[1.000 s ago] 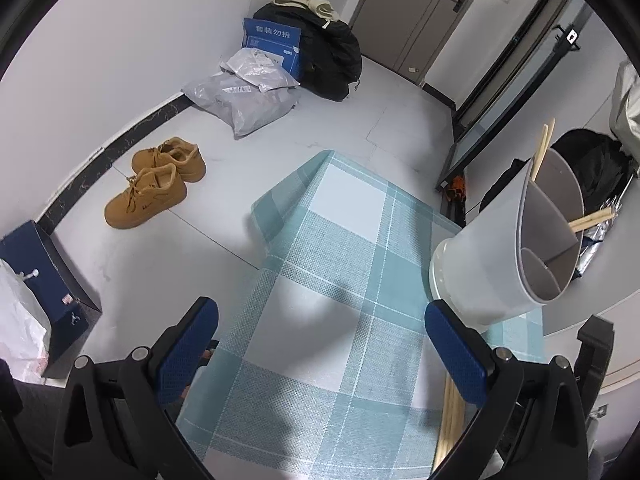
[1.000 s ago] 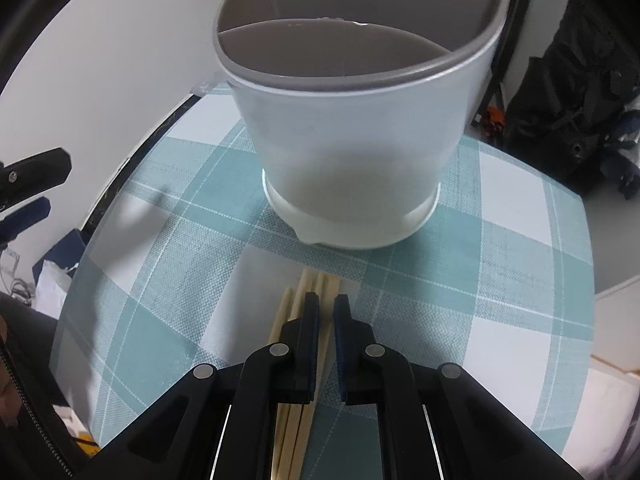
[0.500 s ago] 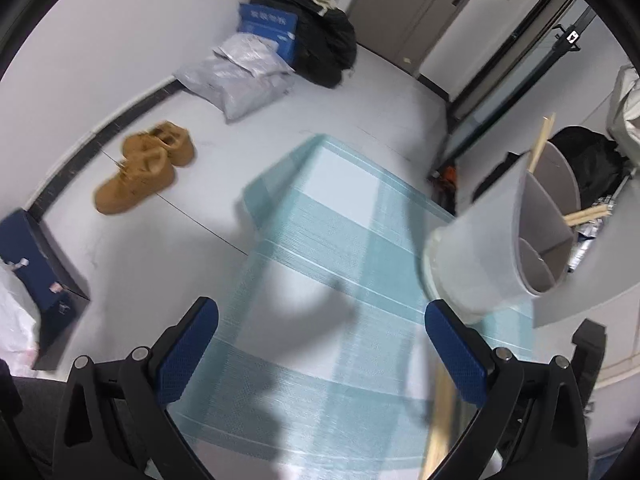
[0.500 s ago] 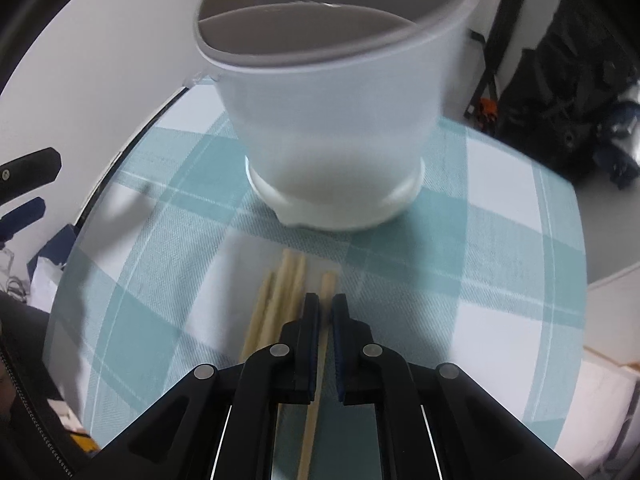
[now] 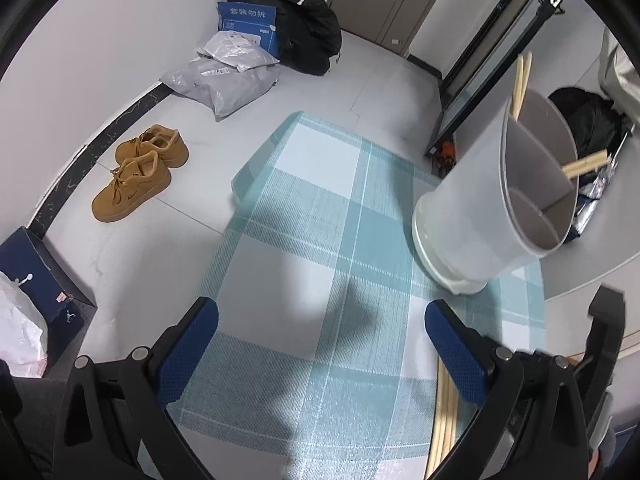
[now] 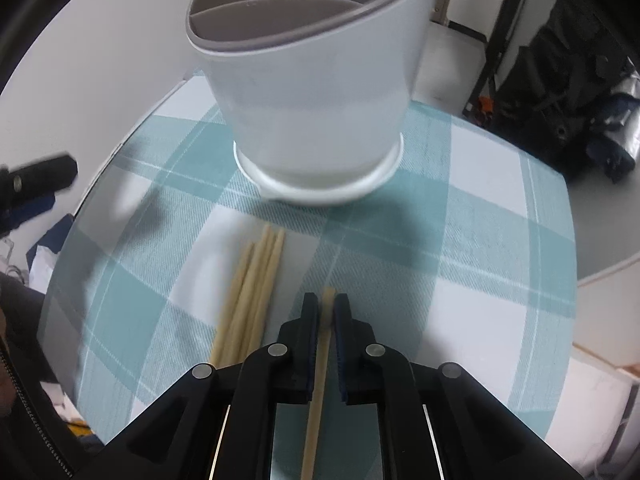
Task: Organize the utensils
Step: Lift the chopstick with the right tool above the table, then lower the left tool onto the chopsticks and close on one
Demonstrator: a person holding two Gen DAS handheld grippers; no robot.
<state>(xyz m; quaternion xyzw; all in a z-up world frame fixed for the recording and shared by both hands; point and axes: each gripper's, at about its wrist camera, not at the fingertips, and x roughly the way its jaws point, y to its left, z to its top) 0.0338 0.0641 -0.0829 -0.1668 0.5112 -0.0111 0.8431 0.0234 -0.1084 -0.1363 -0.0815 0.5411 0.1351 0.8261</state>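
**Right wrist view: one chopstick pinched, holder just ahead**

Right wrist view shows the right gripper (image 6: 327, 306) nearly shut, its jaws easing apart a touch, with one chopstick (image 6: 320, 380) between the pads and running back under the camera; its tip pokes out just past the fingertips. Both pads press on it. Three more chopsticks (image 6: 252, 292) lie together on the checked cloth (image 6: 480, 240), just left of the held one, tips toward the holder (image 6: 316, 92). That white holder stands upright on the cloth, near the tips, its grey inside split by a divider. At the left edge a dark blurred piece of the other tool shows.

From the left wrist view, the left gripper (image 5: 322, 340) stands wide open over bare cloth with nothing between its blue pads (image 5: 188, 350). The holder (image 5: 500, 196) sits ahead and to the right, with chopsticks standing in it (image 5: 520, 84) in its far compartment. The loose bundle shows beside the right finger. On the floor beyond lie shoes (image 5: 140, 172), grey parcels (image 5: 224, 76) and a black bag (image 5: 308, 28).
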